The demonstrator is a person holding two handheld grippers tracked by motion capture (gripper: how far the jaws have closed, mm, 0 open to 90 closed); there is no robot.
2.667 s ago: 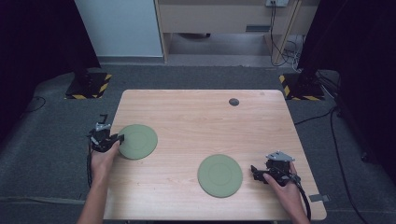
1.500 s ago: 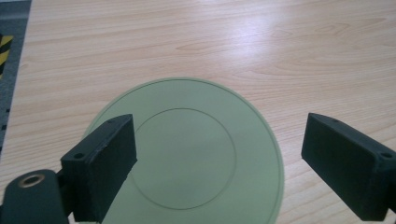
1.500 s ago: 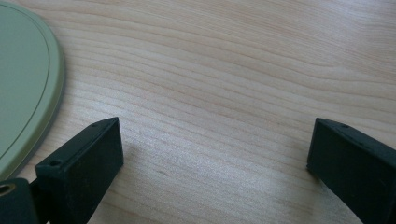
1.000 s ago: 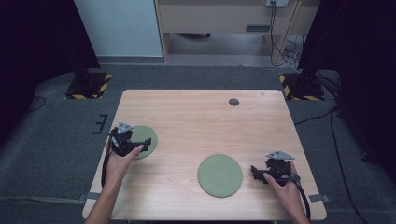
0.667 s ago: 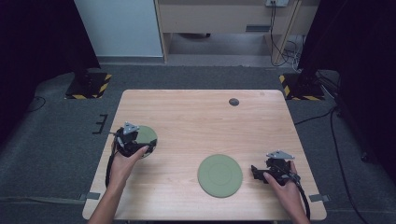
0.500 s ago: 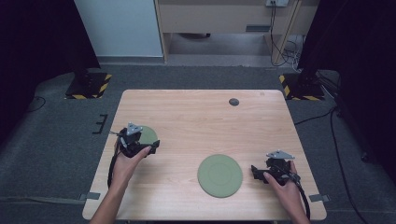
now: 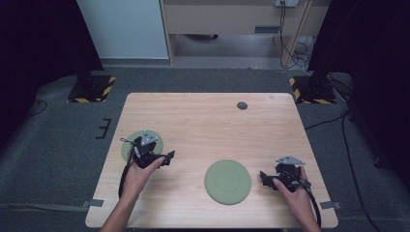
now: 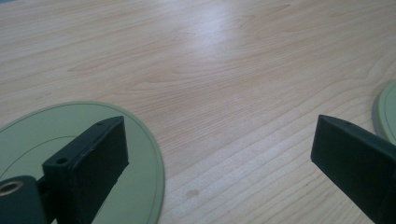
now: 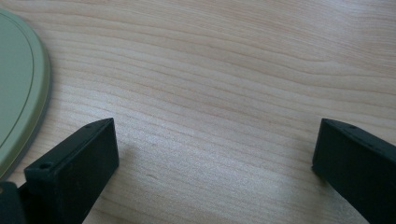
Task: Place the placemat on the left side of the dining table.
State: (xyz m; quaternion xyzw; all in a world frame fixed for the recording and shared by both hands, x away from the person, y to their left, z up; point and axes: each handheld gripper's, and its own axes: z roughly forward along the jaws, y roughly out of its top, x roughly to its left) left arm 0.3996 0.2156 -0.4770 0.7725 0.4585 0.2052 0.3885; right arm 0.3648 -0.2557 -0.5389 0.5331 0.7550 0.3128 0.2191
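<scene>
Two flat round green plates lie on the wooden table (image 7: pixel 212 125). My left gripper (image 7: pixel 168 157) hovers over the right edge of the left plate (image 7: pixel 130 145), jaws wide apart and pointing right toward the other plate. In the left gripper view (image 8: pixel 219 135) its left jaw stands above the left plate (image 8: pixel 37 135), and the right plate (image 8: pixel 387 112) peeks in at the far edge. My right gripper (image 7: pixel 264 178) rests open just right of the right plate (image 7: pixel 227 181), nothing between its jaws (image 9: pixel 215 135); that plate's rim (image 9: pixel 18 84) lies beside the left jaw.
A small dark round disc (image 7: pixel 242 105) sits near the table's far edge. Bare wood stretches between the plates and across the far half. Dark carpet surrounds the table, with yellow-black striped stand bases (image 7: pixel 92 89) at the back corners.
My left gripper has travelled from the table's left edge rightward, across the left plate, to that plate's right side. The right gripper and both plates have stayed put.
</scene>
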